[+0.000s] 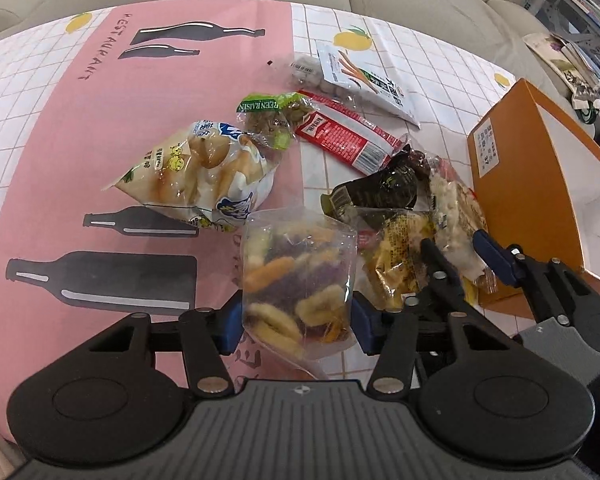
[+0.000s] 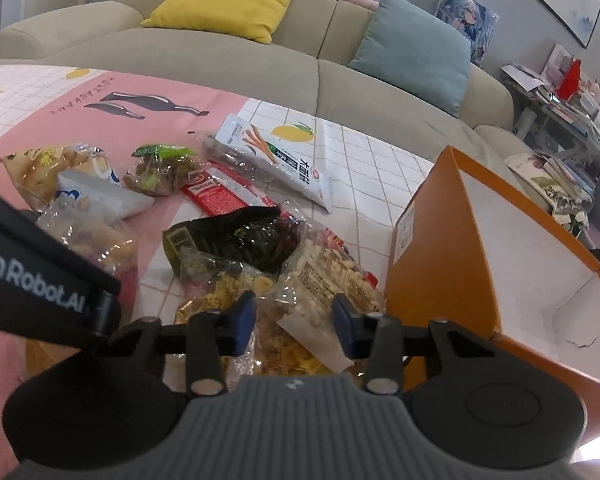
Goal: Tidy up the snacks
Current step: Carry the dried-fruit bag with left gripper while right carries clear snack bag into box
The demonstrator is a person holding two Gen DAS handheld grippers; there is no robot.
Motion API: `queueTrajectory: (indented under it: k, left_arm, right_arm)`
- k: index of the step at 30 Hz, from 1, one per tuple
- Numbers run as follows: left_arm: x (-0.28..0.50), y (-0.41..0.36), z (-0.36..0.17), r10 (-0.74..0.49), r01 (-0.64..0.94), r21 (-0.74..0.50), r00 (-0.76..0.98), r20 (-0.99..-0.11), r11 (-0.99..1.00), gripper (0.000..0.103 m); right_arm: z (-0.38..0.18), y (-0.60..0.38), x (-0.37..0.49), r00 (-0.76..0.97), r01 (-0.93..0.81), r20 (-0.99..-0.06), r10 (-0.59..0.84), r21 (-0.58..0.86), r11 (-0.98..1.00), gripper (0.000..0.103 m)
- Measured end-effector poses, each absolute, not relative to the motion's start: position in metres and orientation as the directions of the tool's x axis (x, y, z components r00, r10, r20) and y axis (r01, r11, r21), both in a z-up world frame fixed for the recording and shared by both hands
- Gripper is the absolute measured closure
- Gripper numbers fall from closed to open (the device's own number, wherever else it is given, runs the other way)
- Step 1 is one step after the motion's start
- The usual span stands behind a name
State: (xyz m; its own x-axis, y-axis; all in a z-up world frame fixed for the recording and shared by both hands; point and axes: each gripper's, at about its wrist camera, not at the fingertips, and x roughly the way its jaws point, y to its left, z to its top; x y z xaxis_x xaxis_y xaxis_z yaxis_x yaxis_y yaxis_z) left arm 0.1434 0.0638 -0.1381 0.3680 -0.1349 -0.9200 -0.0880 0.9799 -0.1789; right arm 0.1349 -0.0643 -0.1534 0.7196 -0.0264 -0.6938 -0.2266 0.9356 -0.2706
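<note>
**Snack sort: both grippers at the pile beside the orange box**

1. Left gripper (image 1: 296, 322): I have its blue pads set against both sides of a clear bag of mixed vegetable chips (image 1: 298, 276). The bag stands between the fingers and fills the gap, so I read this as a grip on the bag, jaws partly closed.

2. Right gripper (image 2: 294, 322): its jaws stand moderately apart over the pile. A white-flecked rice-cracker packet (image 2: 328, 284) and a yellow crinkled packet (image 2: 236, 296) lie in the gap (the left pad sits close to the yellow one), but I cannot tell whether either pad is pressing on them.

3. Container: the orange box (image 2: 432, 264) stands open just right of the pile, white inside.

4. Remaining snacks on the pink-and-white tablecloth (image 1: 80, 152):
   - dark green packet (image 2: 236, 240), touching the pile;
   - red packet (image 1: 344, 136);
   - green raisin bag (image 1: 274, 114);
   - white stick-biscuit packet (image 1: 364, 76);
   - large pale puffed-snack bag (image 1: 204, 172), well left of the box.

5. A beige sofa (image 2: 260, 64) lies behind the table.
</note>
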Motion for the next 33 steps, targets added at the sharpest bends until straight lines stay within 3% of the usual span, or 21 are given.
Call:
queueTrajectory:
  k: [6,9,22,33]
  left_arm:
    - [0.144,0.062,-0.142,-0.139,-0.073,-0.18,0.387,-0.911,0.981,0.042]
    - [0.141,0.063,-0.141,-0.142,-0.062,-0.182,0.403,-0.904,0.981,0.044]
    - [0.115,0.058,-0.071,-0.189,-0.037,-0.24,0.505,-0.842,0.97,0.047]
    - [0.141,-0.015,0.012,-0.332,0.2,-0.265,0.549,-0.767,0.943,0.047]
  right_arm:
    - [-0.138,-0.066,0.125,0.743,-0.241,-0.67,-0.017,-0.291,0.926,0.088]
    - [-0.126,-0.07,0.117,0.748,-0.254,-0.663,0.005,-0.279,0.926,0.091]
    - [-0.04,-0.111,0.103,0.761,-0.233,-0.627,0.169,-0.021,0.972,0.092]
    - [0.014,-0.184,0.111,0.828,-0.111,-0.554,0.085,-0.013,0.994,0.091]
